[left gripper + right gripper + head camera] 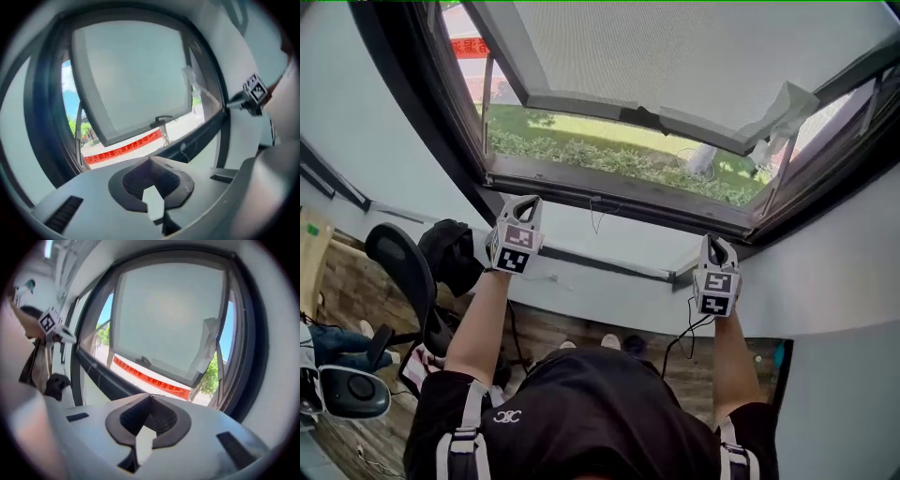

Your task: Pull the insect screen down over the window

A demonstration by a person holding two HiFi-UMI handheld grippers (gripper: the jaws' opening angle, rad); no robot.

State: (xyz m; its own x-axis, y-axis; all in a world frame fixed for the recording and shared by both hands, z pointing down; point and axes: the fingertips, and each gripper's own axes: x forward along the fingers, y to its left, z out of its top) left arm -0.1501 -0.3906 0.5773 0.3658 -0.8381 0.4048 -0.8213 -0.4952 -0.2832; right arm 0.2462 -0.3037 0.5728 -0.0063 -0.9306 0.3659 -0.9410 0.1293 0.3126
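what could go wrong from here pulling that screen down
The left gripper and right gripper are both shut and empty, so reaching like this would knock rather than grab. The thin cord at the lower frame could slip from a grip. The loose white film on the open sash might snag.

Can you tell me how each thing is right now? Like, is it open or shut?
Grey-framed frosted window sash: swung open outward.
White film on the sash's corner: peeled loose, hanging.
Insect screen: not down over the open gap; the green hedge shows clearly through it.
Left gripper: shut, holding nothing.
Right gripper: shut, holding nothing.
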